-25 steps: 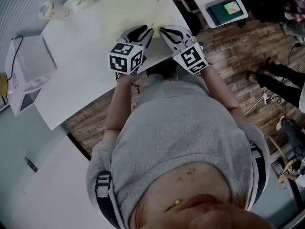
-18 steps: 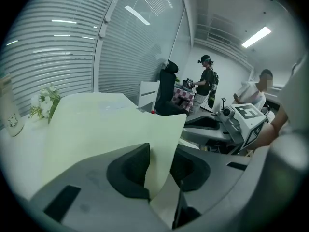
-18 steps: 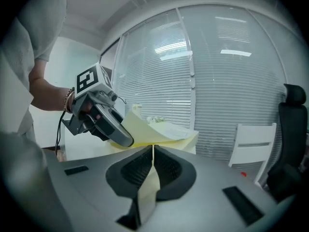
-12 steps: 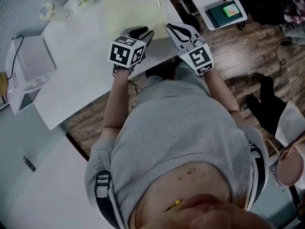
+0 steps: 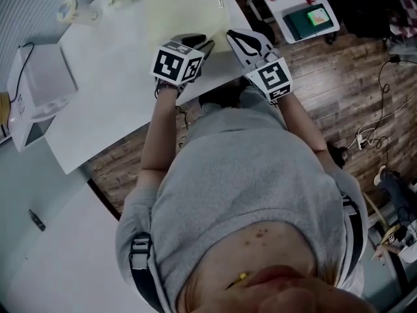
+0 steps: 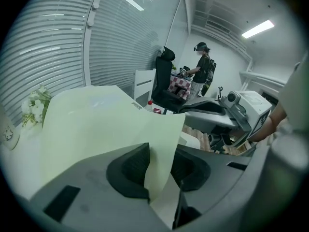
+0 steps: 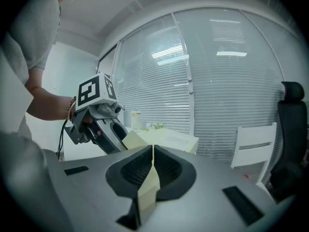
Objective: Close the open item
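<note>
The pale yellow folder (image 5: 182, 12) is pinched at its near edge by both grippers at the upper centre of the head view. The left gripper (image 5: 195, 42) tilts down and is clamped on a lifted leaf, while the right gripper (image 5: 238, 38), nearly level just beside it, is pressed together on the same edge. Both forearms reach up the frame over the white table (image 5: 98, 96), where the folder's far end is cut off by the top edge.

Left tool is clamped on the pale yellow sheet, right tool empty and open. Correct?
Not quite. The right tool is not empty or open: the right gripper view shows its jaws shut on an edge of the pale yellow sheet. The left tool is clamped on the sheet, as you said.
</note>
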A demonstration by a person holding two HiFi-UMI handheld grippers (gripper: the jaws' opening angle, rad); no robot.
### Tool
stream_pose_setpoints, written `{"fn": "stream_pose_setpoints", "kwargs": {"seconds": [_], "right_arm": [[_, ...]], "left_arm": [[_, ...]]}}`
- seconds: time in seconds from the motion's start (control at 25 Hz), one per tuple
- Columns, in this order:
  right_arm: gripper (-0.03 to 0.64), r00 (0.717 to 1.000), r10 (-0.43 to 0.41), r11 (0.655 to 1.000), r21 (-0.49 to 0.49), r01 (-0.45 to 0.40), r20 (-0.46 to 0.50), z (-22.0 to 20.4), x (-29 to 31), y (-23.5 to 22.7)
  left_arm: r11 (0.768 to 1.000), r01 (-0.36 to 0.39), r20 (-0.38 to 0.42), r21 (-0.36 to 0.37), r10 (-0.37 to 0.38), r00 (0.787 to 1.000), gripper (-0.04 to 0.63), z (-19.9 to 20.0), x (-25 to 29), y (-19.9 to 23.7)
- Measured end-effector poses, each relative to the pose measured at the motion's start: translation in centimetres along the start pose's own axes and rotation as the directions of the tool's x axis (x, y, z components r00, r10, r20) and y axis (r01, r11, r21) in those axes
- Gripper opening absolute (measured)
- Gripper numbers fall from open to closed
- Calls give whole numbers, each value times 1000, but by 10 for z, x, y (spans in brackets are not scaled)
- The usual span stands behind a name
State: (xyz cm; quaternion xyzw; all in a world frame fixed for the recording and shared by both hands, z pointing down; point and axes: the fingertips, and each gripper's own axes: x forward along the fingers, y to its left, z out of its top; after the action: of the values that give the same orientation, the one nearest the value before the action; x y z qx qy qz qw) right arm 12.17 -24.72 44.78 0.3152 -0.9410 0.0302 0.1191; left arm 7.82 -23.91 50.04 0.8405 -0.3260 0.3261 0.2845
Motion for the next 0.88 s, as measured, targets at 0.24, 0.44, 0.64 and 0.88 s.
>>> {"fn": "stream_pose_setpoints", "kwargs": {"seconds": [0.24,0.44,0.64,0.88], "right_arm": [[67,1000,-10,1000,24,10,-2,2,5,1],[67,1000,-17,999,51,17,-1,3,6,1],[67,1000,-23,998,51,23,4,5,5,2],[67,1000,-28,998,53,28,-3,3,2,1]], "left_arm": [[998,-51,10,37,50,999,98,-2,3,0],[997,-62,17,54,61,998,104,-2,3,-1],[989,-84,19,123,82,996,139,-4,3,-6],[982,-81,64,168,71,995,185,-5,3,-12]]}}
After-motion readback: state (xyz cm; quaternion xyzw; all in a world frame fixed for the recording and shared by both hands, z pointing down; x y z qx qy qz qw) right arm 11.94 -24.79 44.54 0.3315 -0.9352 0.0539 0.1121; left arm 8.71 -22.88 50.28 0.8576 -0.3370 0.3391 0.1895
